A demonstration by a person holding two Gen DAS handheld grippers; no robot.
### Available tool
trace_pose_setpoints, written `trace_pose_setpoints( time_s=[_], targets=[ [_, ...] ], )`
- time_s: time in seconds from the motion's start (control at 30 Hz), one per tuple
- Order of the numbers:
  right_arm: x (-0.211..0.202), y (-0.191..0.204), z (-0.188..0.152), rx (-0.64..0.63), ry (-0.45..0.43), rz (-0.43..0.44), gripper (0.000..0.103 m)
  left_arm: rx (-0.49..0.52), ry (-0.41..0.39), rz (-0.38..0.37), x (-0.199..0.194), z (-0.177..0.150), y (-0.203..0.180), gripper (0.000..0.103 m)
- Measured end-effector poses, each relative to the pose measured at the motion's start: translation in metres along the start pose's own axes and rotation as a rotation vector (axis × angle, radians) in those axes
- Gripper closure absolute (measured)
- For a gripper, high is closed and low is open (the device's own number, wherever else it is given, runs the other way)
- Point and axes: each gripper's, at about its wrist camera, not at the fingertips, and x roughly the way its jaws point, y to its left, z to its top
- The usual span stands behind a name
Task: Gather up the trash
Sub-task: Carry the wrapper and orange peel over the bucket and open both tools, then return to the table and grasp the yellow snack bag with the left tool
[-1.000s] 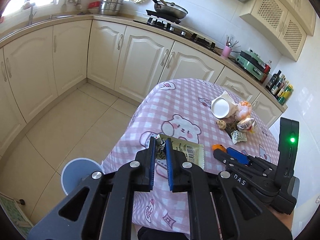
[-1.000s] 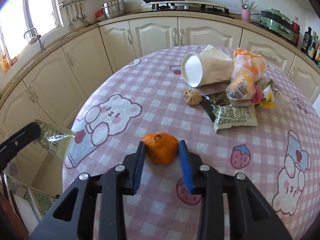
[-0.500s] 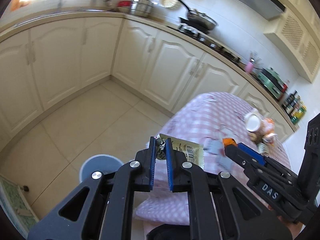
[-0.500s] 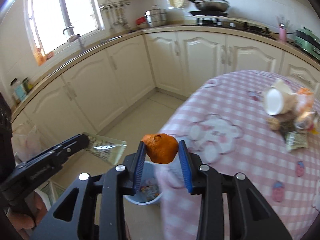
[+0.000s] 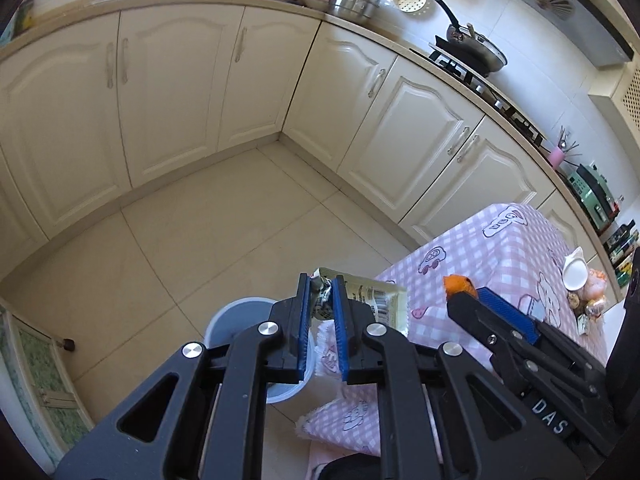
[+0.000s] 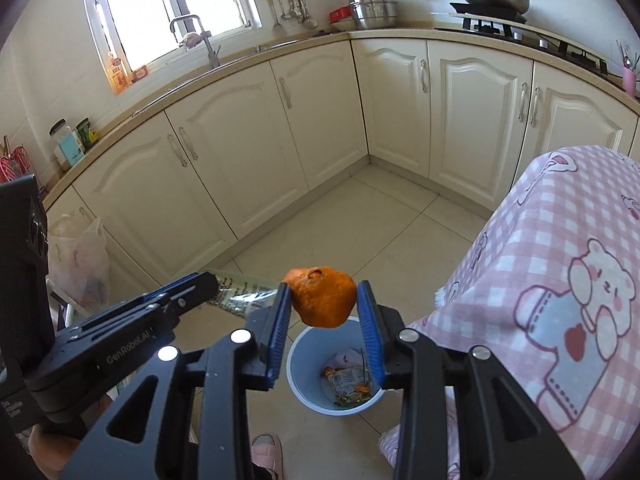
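My left gripper (image 5: 322, 292) is shut on a crumpled snack wrapper (image 5: 372, 296) and holds it in the air beside the table, above the rim of a light blue trash bin (image 5: 236, 316) on the floor. My right gripper (image 6: 324, 304) is shut on an orange peel (image 6: 322, 296) and holds it right above the same bin (image 6: 308, 364), which has wrappers and scraps inside. The peel also shows in the left wrist view (image 5: 458, 283), and the wrapper in the right wrist view (image 6: 240, 292).
The table with a pink checked cloth (image 6: 560, 280) stands to the right of the bin. A paper cup (image 5: 575, 270) and more trash (image 5: 588, 304) lie on its far side. Cream cabinets (image 6: 248, 160) line the walls. A plastic bag (image 6: 80, 260) hangs at left.
Both grippers have swung left off the table with their loads. The orange peel was lifted from the cloth and now hangs over the bin; the wrapper moved beside it.
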Motion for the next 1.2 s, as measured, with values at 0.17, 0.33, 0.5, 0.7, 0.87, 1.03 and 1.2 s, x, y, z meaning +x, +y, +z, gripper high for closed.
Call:
trace_pose_setpoints(
  time_s=[0.17,0.33,0.5,0.7,0.87,1.03,1.2],
  targets=[
    [0.01,-0.004,-0.002,0.007,0.014,-0.01,0.07,-0.006,0.021,0.008,0.013,-0.002,0.001,0.065],
    [0.017,-0.006,-0.005,0.012,0.03,-0.012,0.07,-0.006,0.04,0.009,0.017,-0.007,0.004,0.065],
    [0.02,-0.001,-0.004,0.009,0.033,-0.006,0.07,-0.003,0.038,0.015,0.013,-0.008,0.005,0.065],
    [0.025,0.007,-0.003,0.004,0.027,0.002,0.07,-0.016,0.03,0.025,0.008,-0.008,0.011,0.065],
    [0.027,0.012,0.001,0.004,0.013,0.016,0.069,-0.035,0.014,0.034,0.003,-0.005,0.019,0.065],
    [0.031,0.022,0.008,-0.028,-0.023,0.013,0.061,-0.052,0.001,0.041,-0.002,-0.002,0.022,0.063],
    [0.022,0.019,0.01,-0.022,-0.042,0.009,0.06,-0.043,-0.004,0.038,-0.006,-0.001,0.017,0.062]
  ],
)
